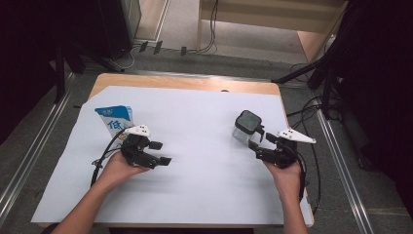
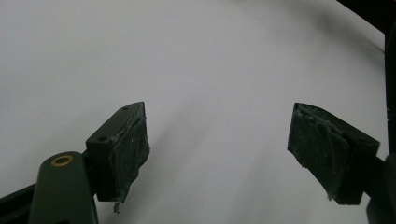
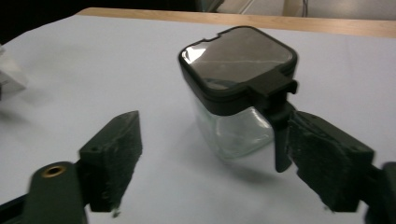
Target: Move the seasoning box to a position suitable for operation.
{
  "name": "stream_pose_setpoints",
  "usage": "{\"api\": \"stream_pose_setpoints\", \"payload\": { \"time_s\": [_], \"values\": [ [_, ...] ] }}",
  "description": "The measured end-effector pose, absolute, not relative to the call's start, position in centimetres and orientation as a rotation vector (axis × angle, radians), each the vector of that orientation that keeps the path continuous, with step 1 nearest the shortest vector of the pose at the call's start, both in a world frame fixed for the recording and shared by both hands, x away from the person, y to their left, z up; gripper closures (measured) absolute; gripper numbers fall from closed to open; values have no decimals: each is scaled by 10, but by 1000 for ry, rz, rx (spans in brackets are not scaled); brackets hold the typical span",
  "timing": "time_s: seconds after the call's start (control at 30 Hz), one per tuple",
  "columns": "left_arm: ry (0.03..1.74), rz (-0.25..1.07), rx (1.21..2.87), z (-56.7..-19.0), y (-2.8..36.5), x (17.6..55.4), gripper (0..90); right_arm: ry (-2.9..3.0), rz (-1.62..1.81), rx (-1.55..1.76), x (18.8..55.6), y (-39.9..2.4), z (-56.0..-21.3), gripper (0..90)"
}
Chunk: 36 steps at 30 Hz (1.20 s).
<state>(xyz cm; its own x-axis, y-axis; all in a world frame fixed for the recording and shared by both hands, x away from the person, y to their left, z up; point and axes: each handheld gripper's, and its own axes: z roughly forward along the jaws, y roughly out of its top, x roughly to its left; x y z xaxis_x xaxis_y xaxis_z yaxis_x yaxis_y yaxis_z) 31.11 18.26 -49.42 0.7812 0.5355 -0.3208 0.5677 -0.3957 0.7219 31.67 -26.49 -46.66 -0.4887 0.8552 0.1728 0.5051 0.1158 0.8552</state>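
A clear glass jar (image 1: pixel 246 127) with a black square lid stands at the right of the white sheet (image 1: pixel 195 180). My right gripper (image 1: pixel 262 141) sits just in front of it, jaws open and pointing at it. In the right gripper view the jar (image 3: pixel 233 79) stands just beyond my right gripper (image 3: pixel 215 126), touching neither pad, and its black lid tab hangs close to the right pad (image 3: pixel 327 158). A blue and white carton (image 1: pixel 114 119) stands at the left. My left gripper (image 1: pixel 160 152) lies beside it, pointing right, open over bare paper (image 2: pixel 219 126).
The white sheet covers most of the wooden table (image 1: pixel 195 83). Cables (image 1: pixel 311 161) trail off the right edge near my right hand. Dark stands (image 1: pixel 326 78) and metal rails (image 1: pixel 341 165) flank the table on the floor.
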Motion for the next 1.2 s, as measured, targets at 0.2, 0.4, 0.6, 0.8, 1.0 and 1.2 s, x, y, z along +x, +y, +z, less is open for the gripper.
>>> {"api": "stream_pose_setpoints", "payload": {
  "time_s": [0.2,0.4,0.6,0.8,1.0,1.2],
  "values": [
    [813,-42,2080,-495,181,309,205,2023,1299,1372,330,-270,-471,125],
    [808,-46,2079,-494,182,307,217,2034,1261,1382,349,-269,-480,123],
    [809,-51,2076,-495,182,306,218,2072,1244,1398,362,-263,-484,139],
    [820,-44,2070,-495,184,303,218,2096,1226,1376,370,-261,-486,86],
    [822,-43,2066,-495,186,303,218,2138,1226,1322,381,-253,-491,78],
    [839,-44,2058,-496,188,301,218,2170,1229,1290,392,-246,-499,80]
  ]
}}
